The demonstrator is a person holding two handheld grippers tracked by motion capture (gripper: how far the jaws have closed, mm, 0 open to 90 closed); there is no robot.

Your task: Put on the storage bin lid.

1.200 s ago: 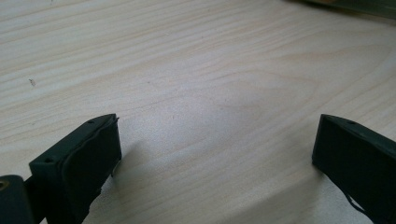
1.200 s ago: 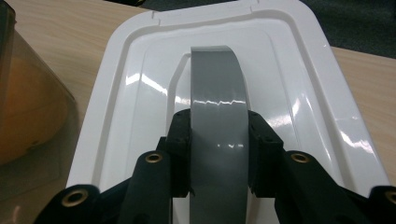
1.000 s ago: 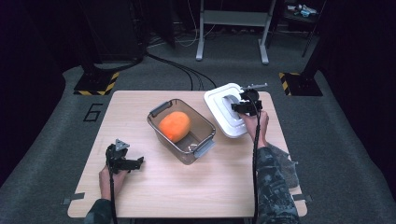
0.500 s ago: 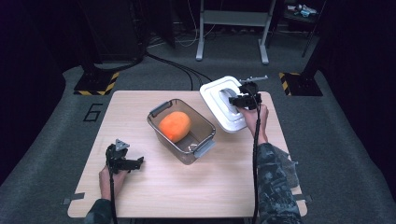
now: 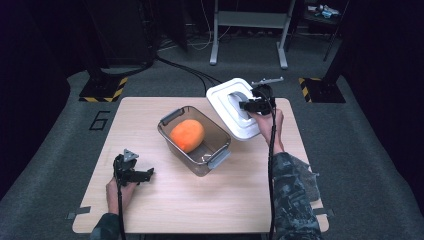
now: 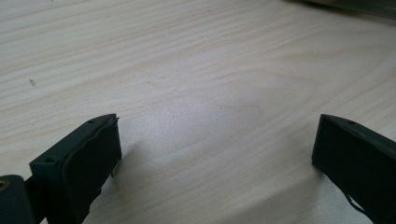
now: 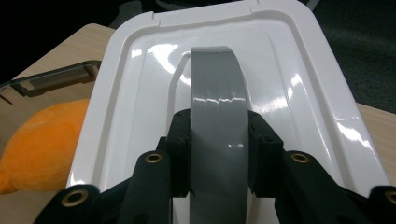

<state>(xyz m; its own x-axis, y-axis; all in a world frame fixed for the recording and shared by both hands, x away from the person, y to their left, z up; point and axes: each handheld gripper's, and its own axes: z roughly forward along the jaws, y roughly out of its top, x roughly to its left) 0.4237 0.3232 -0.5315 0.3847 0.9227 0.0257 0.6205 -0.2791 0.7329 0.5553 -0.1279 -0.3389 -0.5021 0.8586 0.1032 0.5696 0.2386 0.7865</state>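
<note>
The white lid point(image 5: 231, 107) was held tilted above the table's far right part, just beside the clear container point(image 5: 196, 138), pinched at its grey handle point(image 7: 218, 116) by the right gripper point(image 5: 250, 106), whose jaws were pressed against the handle's two sides. The orange plush fruit point(image 5: 186, 134) lay inside the container, which stood near the middle of the table.

A slip was judged the main risk: the handle looked glossy and was caught only across its narrow width, so the hanging lid could swing or slide out. If it were lowered askew, a corner could be caught on the container's rim or on a grey latch point(image 5: 218, 159), and the light container could be pushed along the smooth wood (nothing was bracing it). The left gripper point(image 5: 131, 171) was rested on the near left of the table with its jaws spread wide and nothing between them, well apart from the container.

The surface was a pale wooden table point(image 5: 240, 200) on grey carpet; dark surroundings, floor cables and yellow-black striped markers point(image 5: 106, 90) were seen beyond.
</note>
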